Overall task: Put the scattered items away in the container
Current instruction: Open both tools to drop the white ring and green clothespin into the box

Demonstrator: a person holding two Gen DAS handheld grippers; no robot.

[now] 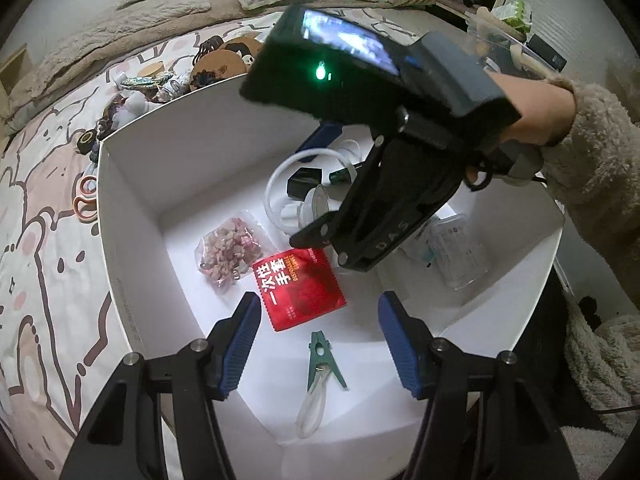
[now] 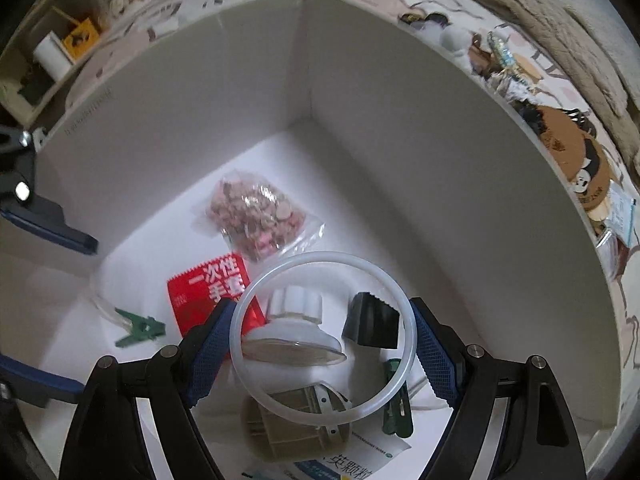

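The box (image 1: 132,208) already holds a peg (image 1: 322,360) and red packet (image 1: 300,292); more clutter (image 1: 152,84) waits on the bed (image 1: 44,208); left claw (image 1: 316,344) apart and empty, right claw (image 2: 320,356) clamped across a white ring (image 2: 320,338).

White box (image 1: 132,216) holds green clip (image 1: 323,360), red packet (image 1: 298,292) beneath left hand-held gripper (image 1: 316,344); translucent ring (image 2: 322,338) between right hand-held gripper (image 2: 320,354) fingers.

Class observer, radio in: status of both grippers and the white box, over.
Left gripper open, empty, over white cardboard box. Right gripper holding translucent white rubber ring inside the box. Nothing in the way.
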